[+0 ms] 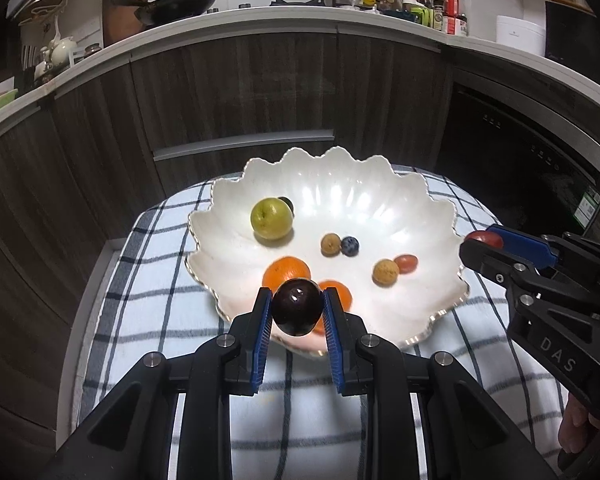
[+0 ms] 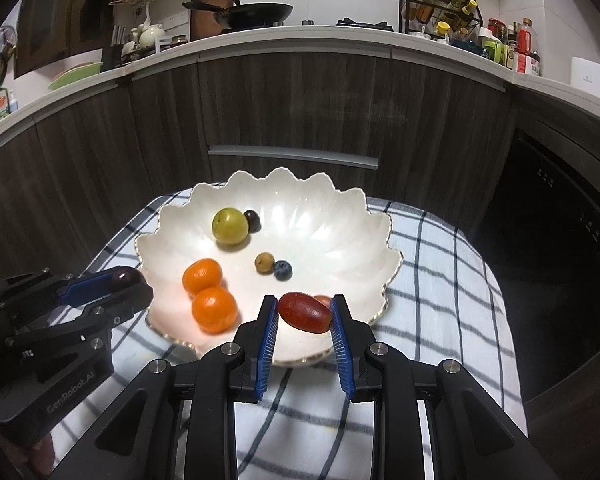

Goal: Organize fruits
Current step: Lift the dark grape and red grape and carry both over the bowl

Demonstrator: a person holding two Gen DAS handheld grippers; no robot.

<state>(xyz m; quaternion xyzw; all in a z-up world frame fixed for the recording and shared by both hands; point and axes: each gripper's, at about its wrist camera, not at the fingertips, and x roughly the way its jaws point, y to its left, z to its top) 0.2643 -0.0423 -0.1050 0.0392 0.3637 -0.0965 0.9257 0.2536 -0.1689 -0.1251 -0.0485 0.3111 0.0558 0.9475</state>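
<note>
A white scalloped bowl (image 1: pixel 380 196) (image 2: pixel 340 220) sits on a checked cloth. Inside lie a green fruit (image 1: pixel 271 218) (image 2: pixel 230 226), two oranges (image 1: pixel 286 272) (image 2: pixel 214 309), a blueberry (image 1: pixel 350 246) (image 2: pixel 283 270), small tan fruits (image 1: pixel 385 273) (image 2: pixel 264 262) and a small red fruit (image 1: pixel 405 263). My left gripper (image 1: pixel 296 312) (image 2: pixel 130 280) is shut on a dark purple grape (image 1: pixel 297 307) (image 2: pixel 124 278) above the bowl's near-left rim. My right gripper (image 2: pixel 305 312) (image 1: pixel 478 242) is shut on a red oblong fruit (image 2: pixel 306 312) (image 1: pixel 484 239) over the bowl's near-right edge.
The blue-and-white checked cloth (image 1: pixel 148 312) (image 2: pixel 440 280) covers a small round table. Dark wood cabinets (image 1: pixel 260 88) stand behind it, with a counter holding a wok (image 2: pixel 256 12), a spice rack (image 2: pixel 440 4) and bottles. A dark appliance (image 2: pixel 560 220) is at right.
</note>
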